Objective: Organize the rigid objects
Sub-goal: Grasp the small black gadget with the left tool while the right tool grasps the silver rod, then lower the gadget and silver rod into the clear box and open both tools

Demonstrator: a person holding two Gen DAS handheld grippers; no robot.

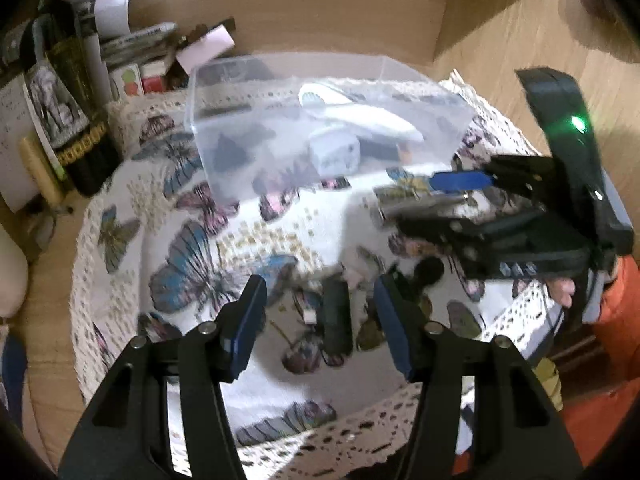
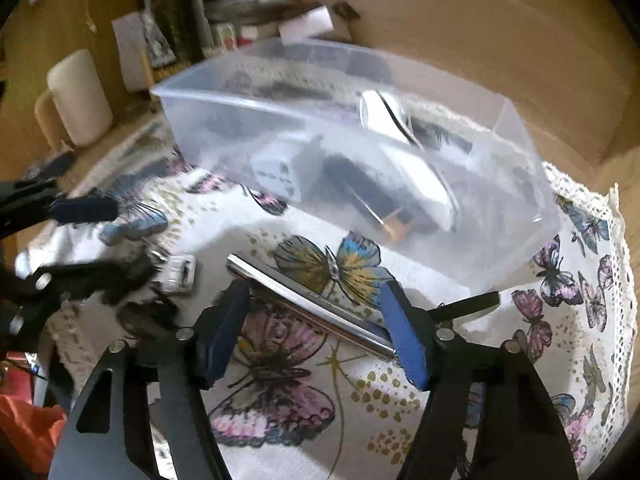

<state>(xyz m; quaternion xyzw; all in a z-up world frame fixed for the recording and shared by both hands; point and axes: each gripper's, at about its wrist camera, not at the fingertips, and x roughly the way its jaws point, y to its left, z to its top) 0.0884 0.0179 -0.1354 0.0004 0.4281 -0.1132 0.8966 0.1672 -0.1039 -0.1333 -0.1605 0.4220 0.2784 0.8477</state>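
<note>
A frosted, see-through plastic box (image 2: 400,216) sits on a woven cloth (image 2: 304,408) with a butterfly print and lace edging. The slim rod (image 2: 312,304) looks like polished, shiny metal. The desk (image 1: 360,12) shows smooth pale wood. Each hand-held gripper (image 2: 316,332) is matt black plastic with blue pads (image 2: 404,340).

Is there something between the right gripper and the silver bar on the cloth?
Nothing visible blocks it. The right gripper is open, and the silver bar already lies slantwise between its fingers on the butterfly cloth.
</note>
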